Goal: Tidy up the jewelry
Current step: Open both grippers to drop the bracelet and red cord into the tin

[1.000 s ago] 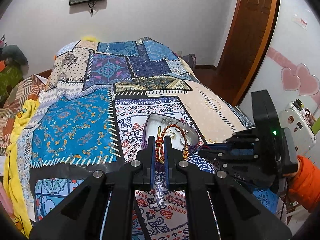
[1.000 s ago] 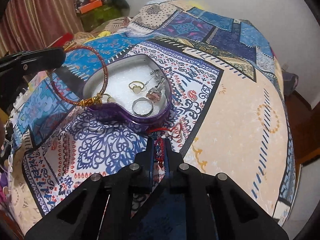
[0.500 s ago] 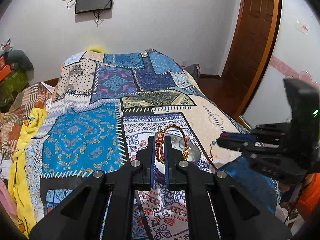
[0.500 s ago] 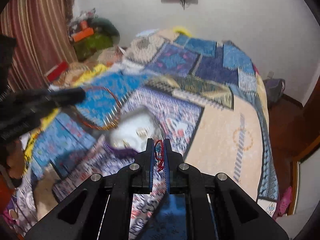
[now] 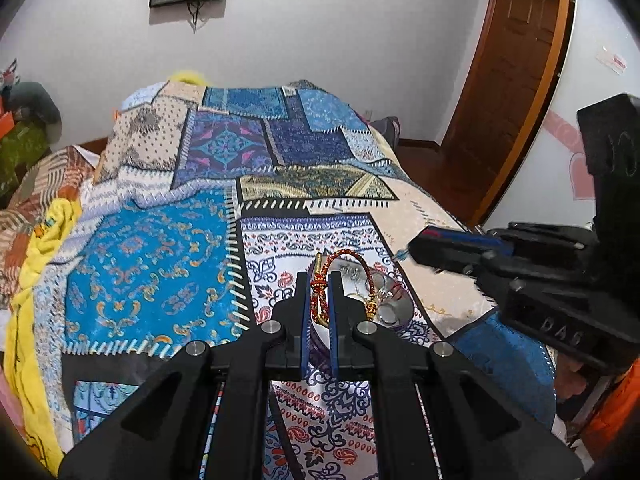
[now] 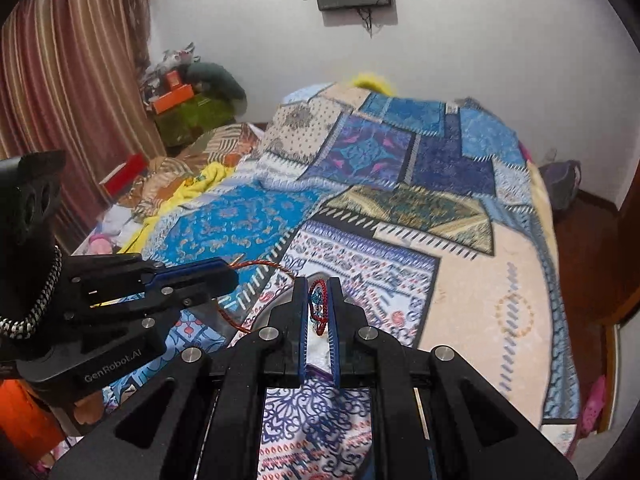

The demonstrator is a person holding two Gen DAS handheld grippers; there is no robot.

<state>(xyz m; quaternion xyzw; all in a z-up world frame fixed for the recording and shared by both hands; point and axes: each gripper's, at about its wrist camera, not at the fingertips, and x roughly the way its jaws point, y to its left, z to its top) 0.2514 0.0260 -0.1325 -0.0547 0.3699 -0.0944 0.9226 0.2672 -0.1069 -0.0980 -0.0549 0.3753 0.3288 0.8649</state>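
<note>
DONE: rings lie in your tin (image 5: 400, 308) | HELD: left gripper (image 5: 319, 300) clamps the red-gold bangle (image 5: 352, 258); right gripper (image 6: 319, 304) clamps a red cord piece (image 6: 320, 300) | LEFT: place both.

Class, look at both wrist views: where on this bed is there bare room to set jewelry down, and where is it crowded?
Free: the blue panel between the yellow blanket and the white-stitched seam, and the cream panel toward the door-side edge. Crowded: around the heart-shaped tin, where the left gripper holds a red-gold bracelet and the right gripper a red cord.
</note>
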